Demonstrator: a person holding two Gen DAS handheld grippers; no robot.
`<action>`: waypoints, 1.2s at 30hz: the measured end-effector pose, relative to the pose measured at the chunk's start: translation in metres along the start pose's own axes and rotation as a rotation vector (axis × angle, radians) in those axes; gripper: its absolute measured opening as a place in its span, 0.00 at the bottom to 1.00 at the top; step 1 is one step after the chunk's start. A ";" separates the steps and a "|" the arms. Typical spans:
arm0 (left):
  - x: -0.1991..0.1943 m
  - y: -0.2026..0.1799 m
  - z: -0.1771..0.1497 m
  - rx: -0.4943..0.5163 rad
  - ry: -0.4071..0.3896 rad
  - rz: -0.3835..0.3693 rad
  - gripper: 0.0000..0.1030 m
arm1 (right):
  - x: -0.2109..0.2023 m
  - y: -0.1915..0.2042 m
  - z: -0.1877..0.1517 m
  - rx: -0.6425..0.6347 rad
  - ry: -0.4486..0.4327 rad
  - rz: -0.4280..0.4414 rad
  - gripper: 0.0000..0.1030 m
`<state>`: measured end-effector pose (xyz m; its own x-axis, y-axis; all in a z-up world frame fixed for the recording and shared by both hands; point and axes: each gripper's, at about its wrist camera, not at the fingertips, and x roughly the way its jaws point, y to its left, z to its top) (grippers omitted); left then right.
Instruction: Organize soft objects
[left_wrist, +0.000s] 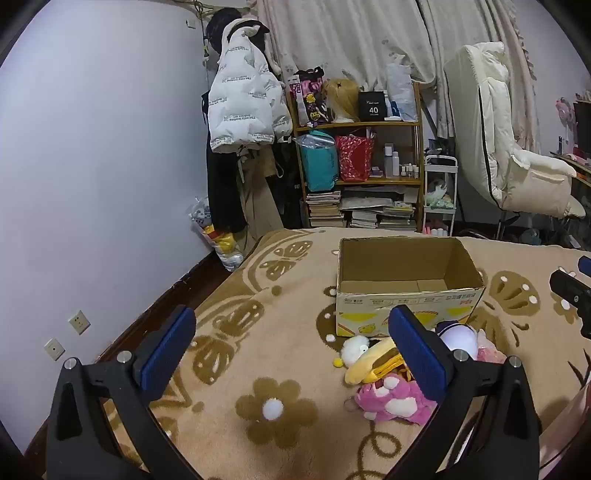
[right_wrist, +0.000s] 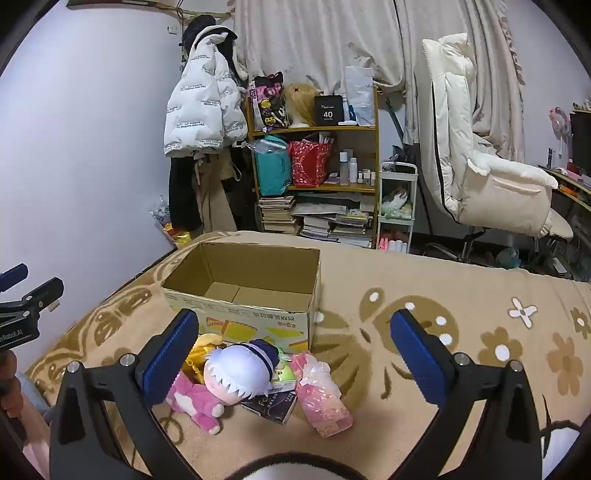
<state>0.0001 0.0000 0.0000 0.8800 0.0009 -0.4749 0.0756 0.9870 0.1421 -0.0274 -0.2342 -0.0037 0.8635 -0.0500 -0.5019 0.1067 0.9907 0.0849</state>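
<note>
- Right now both grippers hang above the bed with nothing in them: the left gripper (left_wrist: 295, 350) has its blue pads spread wide, and the right gripper (right_wrist: 299, 354) is just as widely parted.
- Ahead of them an open cardboard box (left_wrist: 406, 295) sits on the tan flowered blanket (left_wrist: 240, 369), its inside bare as far as I can see.
- Just in front of the box lies a small heap of soft toys: a pink plush (right_wrist: 195, 402), a white-haired doll head with a dark cap (right_wrist: 240, 373), a yellow plush (left_wrist: 369, 362) and a pink wrapped bundle (right_wrist: 325, 398).
- A dark little carton (right_wrist: 273, 404) and a green packet (right_wrist: 284, 374) lie among them, touching the doll head.
- Behind the bed stand a cluttered shelf (left_wrist: 362, 158) and a cream chair (left_wrist: 509, 162).
</note>
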 end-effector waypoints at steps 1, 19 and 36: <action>0.000 0.000 0.000 0.001 0.006 0.000 1.00 | 0.000 0.000 0.000 0.000 0.000 0.001 1.00; -0.002 0.001 0.001 0.001 -0.004 0.010 1.00 | 0.002 -0.002 -0.002 -0.003 -0.002 -0.002 1.00; -0.003 0.010 0.003 -0.020 -0.002 0.016 1.00 | 0.004 -0.003 -0.004 0.001 -0.004 0.002 1.00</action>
<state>0.0000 0.0092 0.0053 0.8818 0.0161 -0.4714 0.0524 0.9899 0.1318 -0.0262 -0.2367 -0.0089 0.8658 -0.0491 -0.4979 0.1060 0.9906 0.0867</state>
